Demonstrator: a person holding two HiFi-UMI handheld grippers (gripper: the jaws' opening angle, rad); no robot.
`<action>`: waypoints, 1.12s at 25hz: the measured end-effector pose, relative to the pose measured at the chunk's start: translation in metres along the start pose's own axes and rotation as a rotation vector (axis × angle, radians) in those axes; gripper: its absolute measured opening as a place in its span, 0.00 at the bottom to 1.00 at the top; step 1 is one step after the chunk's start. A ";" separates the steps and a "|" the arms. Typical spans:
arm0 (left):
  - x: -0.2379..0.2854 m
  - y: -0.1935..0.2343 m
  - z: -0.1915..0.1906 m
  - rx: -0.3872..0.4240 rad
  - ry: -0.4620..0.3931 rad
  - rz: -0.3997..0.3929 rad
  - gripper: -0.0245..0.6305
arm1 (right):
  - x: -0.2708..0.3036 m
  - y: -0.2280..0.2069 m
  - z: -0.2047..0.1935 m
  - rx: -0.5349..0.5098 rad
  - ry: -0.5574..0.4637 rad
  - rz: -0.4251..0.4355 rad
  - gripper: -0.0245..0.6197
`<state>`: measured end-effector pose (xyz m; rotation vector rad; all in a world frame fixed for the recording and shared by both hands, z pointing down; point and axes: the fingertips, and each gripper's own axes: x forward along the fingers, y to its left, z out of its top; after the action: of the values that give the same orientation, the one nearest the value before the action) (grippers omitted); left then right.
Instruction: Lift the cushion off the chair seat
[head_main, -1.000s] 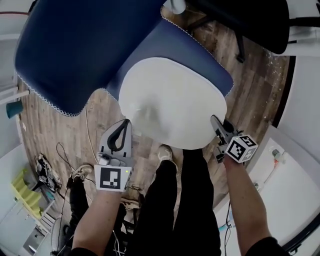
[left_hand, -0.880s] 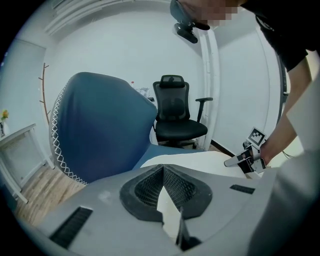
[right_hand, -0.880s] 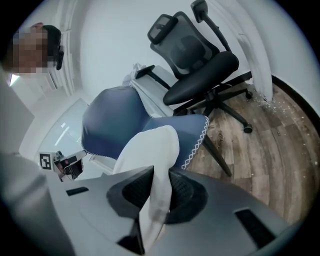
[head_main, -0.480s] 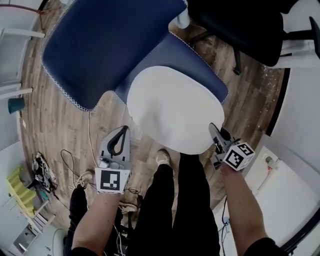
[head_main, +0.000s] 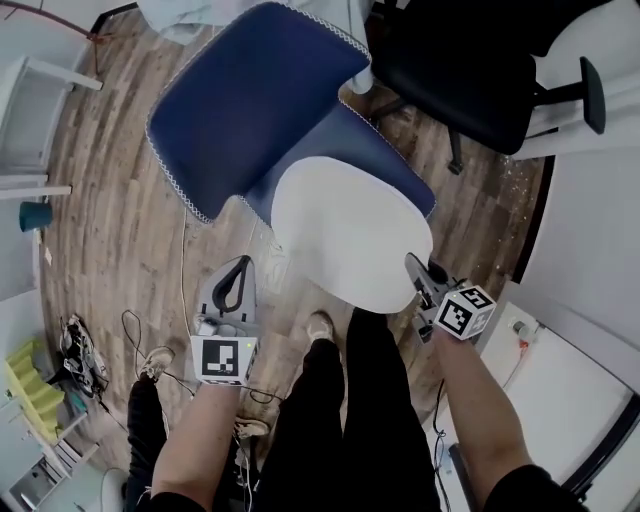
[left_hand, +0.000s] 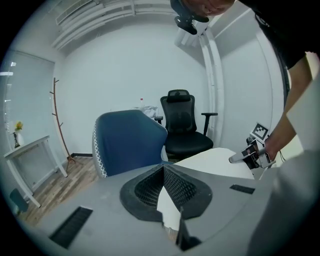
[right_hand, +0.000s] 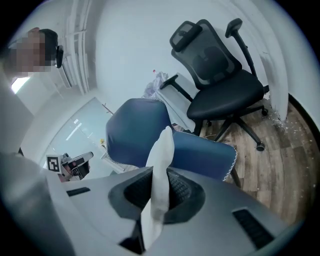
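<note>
Both bare forearms reach forward from the person's body, one on each side of the legs in black trousers (head_main: 350, 420), and each hand points its tool ahead and somewhat downward. The left claw (head_main: 243, 266) is clenched on the near left rim of the white rounded fabric cushion (head_main: 350, 235); in the left gripper view the white fabric sits between its dark ribbed pads. The right claw (head_main: 411, 264) grasps the cushion's near right rim. Its jaws have just been closing, and in the right gripper view they pinch the rim, which stands up between them as a thin pale ridge. The marker cubes face upward near each wrist. The cushion spans the gap between the two claws, stretched flat over the front of the blue upholstered chair (head_main: 250, 110) with white-stitched edging; whether its far side touches the seat cannot be told. A black mesh office chair (head_main: 470, 80) stands behind on the wooden plank floor (head_main: 100, 220)
</note>
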<state>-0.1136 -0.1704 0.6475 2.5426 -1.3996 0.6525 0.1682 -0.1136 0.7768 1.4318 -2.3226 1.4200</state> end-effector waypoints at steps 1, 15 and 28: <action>-0.005 0.003 0.005 0.002 -0.005 0.005 0.04 | -0.003 0.004 0.004 -0.003 0.004 -0.006 0.10; -0.062 0.009 0.041 0.007 -0.003 0.020 0.04 | -0.020 0.078 0.040 -0.034 0.008 -0.002 0.10; -0.095 0.031 0.094 0.022 -0.070 0.062 0.04 | -0.028 0.130 0.064 -0.070 0.032 0.017 0.10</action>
<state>-0.1558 -0.1472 0.5188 2.5721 -1.5074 0.5969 0.1129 -0.1231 0.6402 1.3643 -2.3461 1.3417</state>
